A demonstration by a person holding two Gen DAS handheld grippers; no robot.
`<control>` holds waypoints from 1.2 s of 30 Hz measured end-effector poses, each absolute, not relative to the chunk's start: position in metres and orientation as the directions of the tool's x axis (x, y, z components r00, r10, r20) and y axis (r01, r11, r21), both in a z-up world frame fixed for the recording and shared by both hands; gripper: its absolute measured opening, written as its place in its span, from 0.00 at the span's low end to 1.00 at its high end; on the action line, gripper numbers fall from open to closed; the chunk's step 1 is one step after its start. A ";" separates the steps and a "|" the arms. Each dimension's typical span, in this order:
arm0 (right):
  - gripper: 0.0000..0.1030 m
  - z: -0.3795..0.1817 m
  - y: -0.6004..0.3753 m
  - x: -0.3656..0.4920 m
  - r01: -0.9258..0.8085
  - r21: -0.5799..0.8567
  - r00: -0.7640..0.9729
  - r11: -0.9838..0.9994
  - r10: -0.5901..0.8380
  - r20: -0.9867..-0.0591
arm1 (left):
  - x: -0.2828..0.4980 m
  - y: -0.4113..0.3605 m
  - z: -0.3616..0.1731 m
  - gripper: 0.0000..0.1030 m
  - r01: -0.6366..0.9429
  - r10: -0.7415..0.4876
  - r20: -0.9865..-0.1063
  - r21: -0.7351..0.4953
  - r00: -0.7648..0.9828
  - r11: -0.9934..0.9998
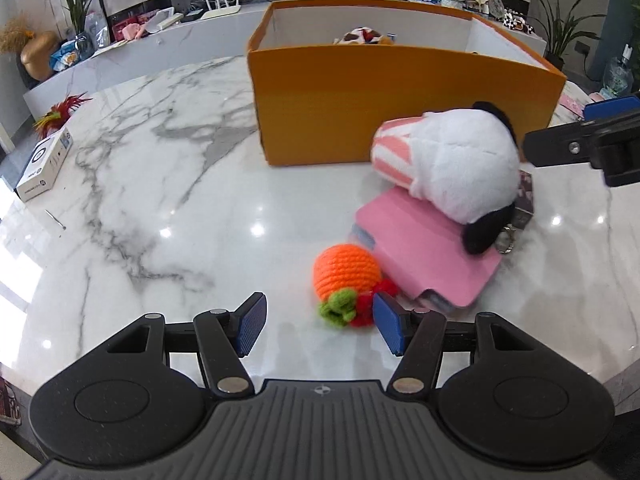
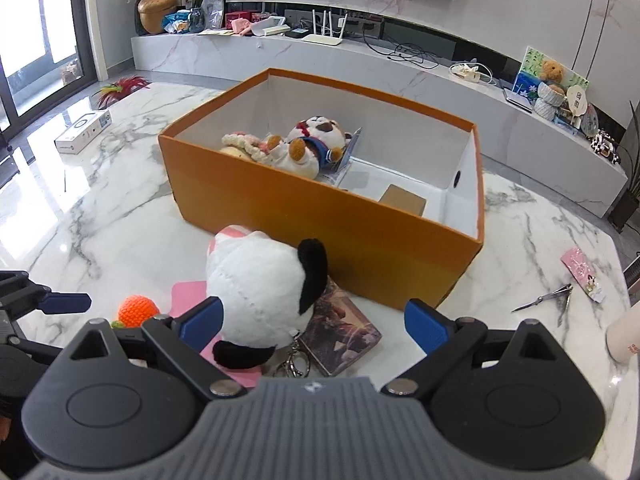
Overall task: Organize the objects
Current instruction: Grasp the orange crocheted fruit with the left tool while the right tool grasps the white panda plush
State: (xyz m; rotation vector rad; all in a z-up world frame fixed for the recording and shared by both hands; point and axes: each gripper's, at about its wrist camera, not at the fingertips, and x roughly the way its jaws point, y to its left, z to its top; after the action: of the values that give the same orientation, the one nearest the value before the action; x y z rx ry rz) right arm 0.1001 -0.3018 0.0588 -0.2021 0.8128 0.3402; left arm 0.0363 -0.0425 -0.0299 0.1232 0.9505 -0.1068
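An orange box [image 1: 400, 108] [image 2: 304, 216] stands open on the marble table and holds a brown-and-white plush [image 2: 316, 144] and a small cardboard piece [image 2: 402, 200]. In front of it a white plush dog with black ears [image 1: 456, 168] [image 2: 260, 284] lies on a pink case [image 1: 428, 252] [image 2: 188, 292] and a dark booklet [image 2: 344, 328]. An orange crochet carrot [image 1: 346, 272] [image 2: 138, 310] lies beside the case. My left gripper [image 1: 320, 328] is open just before the carrot. My right gripper [image 2: 316, 324] is open, low behind the plush dog.
A white carton [image 1: 44, 164] [image 2: 82, 132] and a red feather toy [image 1: 60, 114] lie at the table's far left. Nail clippers [image 2: 548, 298], a pink packet [image 2: 582, 268] and a white bottle [image 2: 624, 336] lie at the right. A long shelf of clutter runs behind.
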 end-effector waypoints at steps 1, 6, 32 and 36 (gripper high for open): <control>0.95 0.058 -0.301 0.101 -0.372 -0.046 0.638 0.927 0.219 -0.738 | 0.037 -0.040 -0.031 0.67 0.136 -0.033 -0.812 0.057 0.583 0.989; 0.95 0.054 -0.298 0.104 -0.377 -0.025 0.632 0.926 0.237 -0.738 | 0.046 -0.033 -0.037 0.69 0.116 -0.062 -0.805 0.008 0.590 0.993; 0.94 0.009 -0.259 0.137 -0.426 0.023 0.596 0.905 0.299 -0.745 | 0.075 -0.036 -0.057 0.69 0.118 -0.055 -0.778 0.025 0.625 0.993; 0.89 0.006 -0.261 0.142 -0.411 0.043 0.586 0.911 0.300 -0.753 | 0.076 -0.036 -0.058 0.68 0.109 -0.047 -0.777 0.028 0.628 0.994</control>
State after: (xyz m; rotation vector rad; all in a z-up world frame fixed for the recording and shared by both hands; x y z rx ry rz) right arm 0.1417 -0.2605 0.0057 -0.1412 0.8497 0.4156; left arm 0.0757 -0.0364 -0.0579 0.0745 0.8877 -0.0894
